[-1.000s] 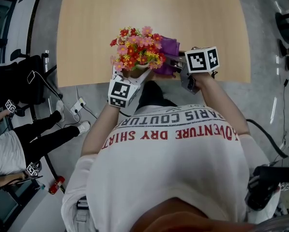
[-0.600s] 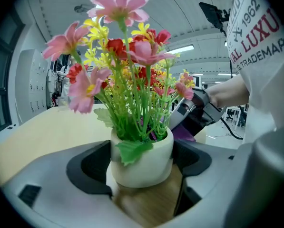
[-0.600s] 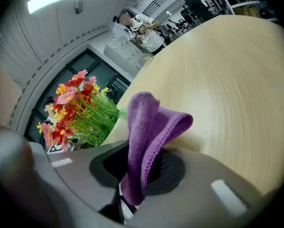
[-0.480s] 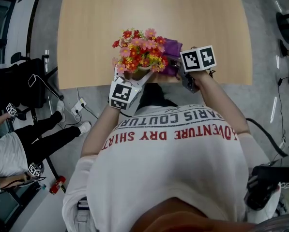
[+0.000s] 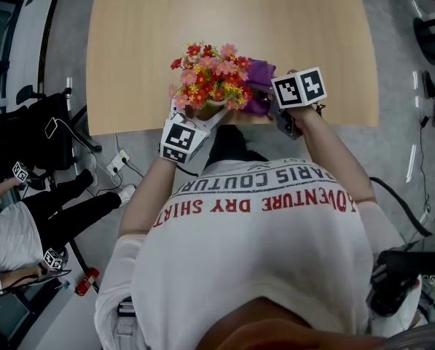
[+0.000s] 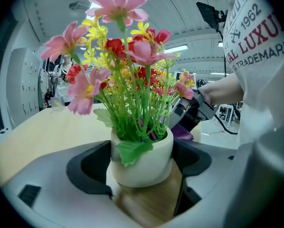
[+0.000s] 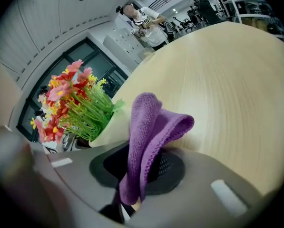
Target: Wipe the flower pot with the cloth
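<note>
Holding flowers (image 6: 127,56), cream flower pot (image 6: 146,151) clamped in left tongs (image 6: 142,170); purple cloth (image 7: 149,127) clenched in right tongs (image 7: 139,172).

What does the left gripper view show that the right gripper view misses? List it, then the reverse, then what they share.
Only the left gripper view: the left gripper clamped on the white pot, the right gripper seen from outside, and the person's forearm.
Only the right gripper view: the purple cloth pinched between that gripper's jaws, and a person standing beyond the table.
Both: the flowers, part of the pot, the table and some of the cloth.
</note>
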Demonstrator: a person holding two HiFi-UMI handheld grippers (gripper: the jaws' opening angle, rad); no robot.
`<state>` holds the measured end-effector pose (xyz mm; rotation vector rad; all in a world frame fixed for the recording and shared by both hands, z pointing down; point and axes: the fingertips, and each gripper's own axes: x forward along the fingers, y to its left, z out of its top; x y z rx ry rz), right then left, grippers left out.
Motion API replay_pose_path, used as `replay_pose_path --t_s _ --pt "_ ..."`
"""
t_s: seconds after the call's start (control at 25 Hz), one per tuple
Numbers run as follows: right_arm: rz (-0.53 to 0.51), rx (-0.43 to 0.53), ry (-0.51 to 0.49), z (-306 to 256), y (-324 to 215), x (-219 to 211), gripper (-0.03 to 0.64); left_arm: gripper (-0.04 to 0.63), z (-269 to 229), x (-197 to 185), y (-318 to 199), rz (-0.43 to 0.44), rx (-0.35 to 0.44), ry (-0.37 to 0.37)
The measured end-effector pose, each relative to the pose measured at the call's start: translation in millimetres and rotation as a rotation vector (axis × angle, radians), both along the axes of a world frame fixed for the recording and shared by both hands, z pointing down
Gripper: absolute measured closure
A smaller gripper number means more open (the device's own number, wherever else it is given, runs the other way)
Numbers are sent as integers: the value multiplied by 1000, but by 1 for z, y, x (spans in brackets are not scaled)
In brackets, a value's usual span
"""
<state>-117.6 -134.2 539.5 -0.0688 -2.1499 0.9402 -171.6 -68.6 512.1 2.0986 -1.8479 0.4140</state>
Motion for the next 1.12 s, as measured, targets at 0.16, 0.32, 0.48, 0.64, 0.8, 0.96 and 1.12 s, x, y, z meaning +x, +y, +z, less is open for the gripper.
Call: replay_pose_path --t_s 0.16,0.32,0.48,0.64,0.8,0.96,1.12 --pt "-2 -13 -55 -17 -3 -2 557 176 -6 -4 -1 65 -5 -4" --pt "-10 -38 -139 -38 -7 -6 557 176 -1 -2 5 158 -35 -11" --pt "-62 -38 -196 -52 -9 -20 557 176 -1 -6 5 255 -65 -22" --pt "-115 -46 -197 -55 -8 -37 557 176 -5 -16 4 325 -80 -29" --pt "-128 -64 -168 -34 3 -47 557 176 5 -22 16 364 -82 -34" --pt "-133 -15 -95 -13 5 -58 558 176 7 -29 22 385 -79 -35" --pt "-138 51 -11 4 5 -61 558 176 7 -30 25 403 -76 -33"
